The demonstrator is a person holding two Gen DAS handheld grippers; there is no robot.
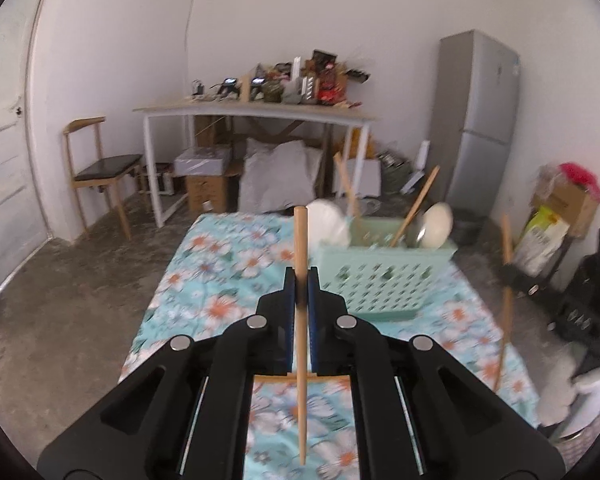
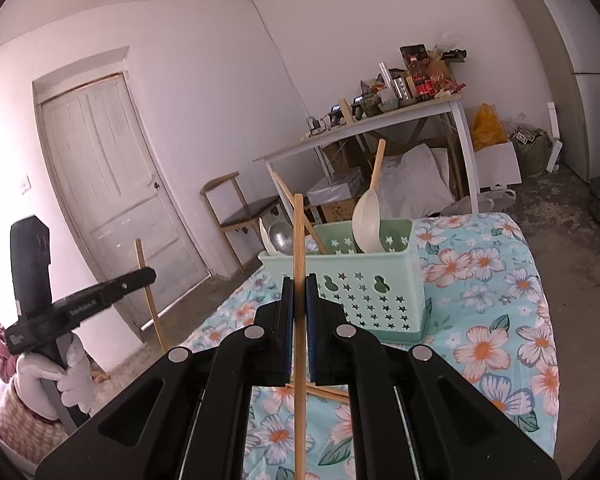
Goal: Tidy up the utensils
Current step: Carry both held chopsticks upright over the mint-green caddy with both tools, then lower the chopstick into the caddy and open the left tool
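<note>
Flowered cloth [image 1: 220, 280] in pale blue covers the table, and both cameras look across it toward a white-walled room. Nearest in the left wrist view, the left gripper [image 1: 301, 280] is pinched tight on a wooden chopstick [image 1: 301, 344], which stands nearly upright between the blue pads and reaches well above and below them. Another chopstick [image 1: 302, 377] lies flat on the cloth under that gripper, crosswise. In the right wrist view the right gripper [image 2: 299, 286] is likewise clamped on an upright chopstick [image 2: 299, 360] — its lower end runs out of the frame. To its left, the left gripper shows from the side, held by a white-gloved hand [image 2: 74, 376].

Just past both grippers sits a mint-green basket [image 2: 364, 284] with star-shaped holes, holding a white spoon [image 2: 366, 220], a metal ladle [image 2: 282, 236] and a few chopsticks leaning out.

Farther back stand a wooden chair [image 1: 100, 168], a cluttered white-legged desk [image 1: 256, 110], a grey fridge [image 1: 476, 120] at far right and a white door [image 2: 108, 184] at left.
</note>
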